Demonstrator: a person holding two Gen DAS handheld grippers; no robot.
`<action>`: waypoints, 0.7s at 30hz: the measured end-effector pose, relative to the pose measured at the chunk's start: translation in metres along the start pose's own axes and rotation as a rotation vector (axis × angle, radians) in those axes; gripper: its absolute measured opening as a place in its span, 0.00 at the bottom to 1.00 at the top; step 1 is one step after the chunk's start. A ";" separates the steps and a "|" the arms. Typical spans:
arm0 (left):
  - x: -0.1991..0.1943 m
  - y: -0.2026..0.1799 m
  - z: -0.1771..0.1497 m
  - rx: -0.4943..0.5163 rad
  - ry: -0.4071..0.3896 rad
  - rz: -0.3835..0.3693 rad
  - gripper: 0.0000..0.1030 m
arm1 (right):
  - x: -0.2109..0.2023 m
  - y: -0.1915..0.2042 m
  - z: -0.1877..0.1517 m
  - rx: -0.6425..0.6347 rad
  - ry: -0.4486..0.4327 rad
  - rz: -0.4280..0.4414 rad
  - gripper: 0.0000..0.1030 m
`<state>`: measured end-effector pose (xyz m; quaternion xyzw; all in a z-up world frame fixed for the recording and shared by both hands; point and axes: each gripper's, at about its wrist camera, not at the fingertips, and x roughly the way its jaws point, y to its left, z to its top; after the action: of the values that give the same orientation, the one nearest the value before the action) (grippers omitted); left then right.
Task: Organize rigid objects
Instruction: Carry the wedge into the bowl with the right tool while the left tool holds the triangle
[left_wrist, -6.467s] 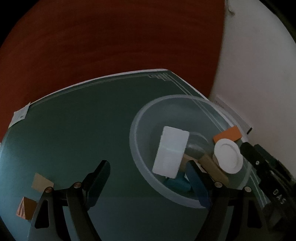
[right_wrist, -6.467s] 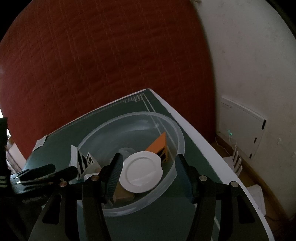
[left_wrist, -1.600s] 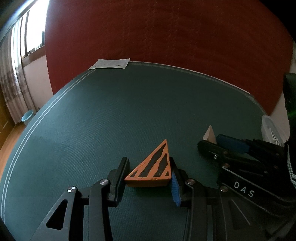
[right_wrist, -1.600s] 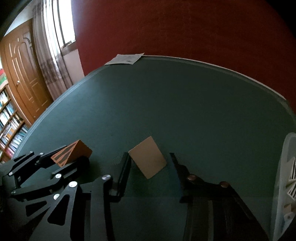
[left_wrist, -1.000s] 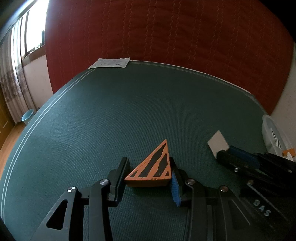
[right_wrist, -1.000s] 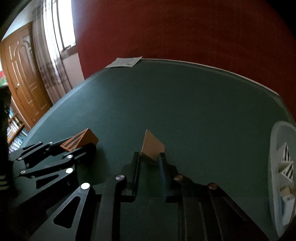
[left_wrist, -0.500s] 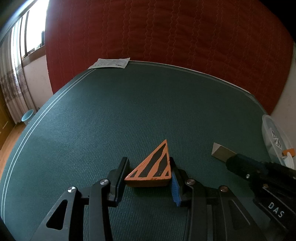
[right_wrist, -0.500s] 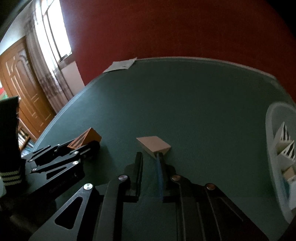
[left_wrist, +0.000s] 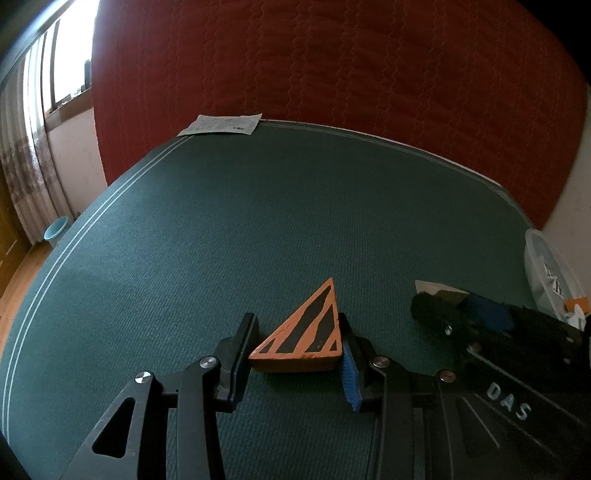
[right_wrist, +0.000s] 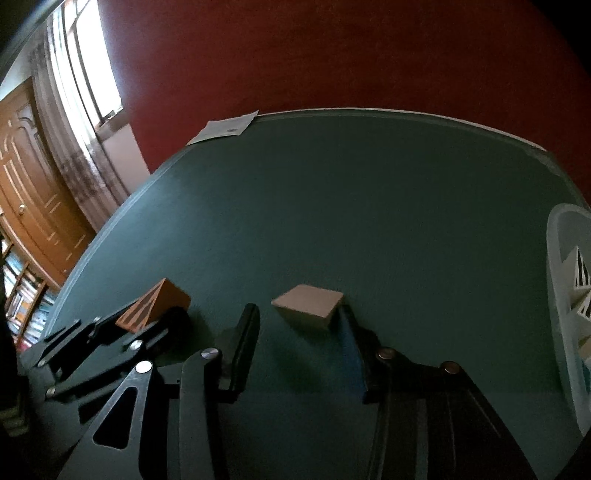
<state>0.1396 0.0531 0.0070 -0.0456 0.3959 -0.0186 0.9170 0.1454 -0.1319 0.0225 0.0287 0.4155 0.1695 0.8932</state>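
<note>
Striped wedge clamped in left gripper (left_wrist: 295, 354); tan block between right gripper (right_wrist: 299, 336) jaws.

Orange striped wedge (left_wrist: 306, 341) is pinched low on the green bench (left_wrist: 258, 221), likely for lifting. Right jaws have just been opening, tan block (right_wrist: 308, 308) touching one finger only (possibly regrasp after tipping). Clear bowl (right_wrist: 565, 295) waits at far right.

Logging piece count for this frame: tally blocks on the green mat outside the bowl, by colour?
Orange with black stripes: 1, the orange wedge, clamped in the left tongs.
Plain tan: 1, the tan block, between the just-opened right tongs.
Total: 2
</note>
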 end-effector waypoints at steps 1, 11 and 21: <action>0.000 0.000 0.000 0.001 0.000 0.001 0.42 | 0.000 0.000 0.000 -0.002 -0.002 -0.009 0.43; -0.001 -0.001 -0.001 0.004 0.000 0.001 0.42 | -0.010 -0.003 -0.008 -0.021 -0.034 -0.067 0.35; -0.001 -0.002 0.000 0.006 -0.005 0.007 0.42 | -0.047 -0.018 -0.017 0.012 -0.106 -0.071 0.34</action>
<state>0.1384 0.0510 0.0079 -0.0417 0.3937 -0.0166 0.9181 0.1095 -0.1657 0.0423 0.0282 0.3695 0.1336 0.9191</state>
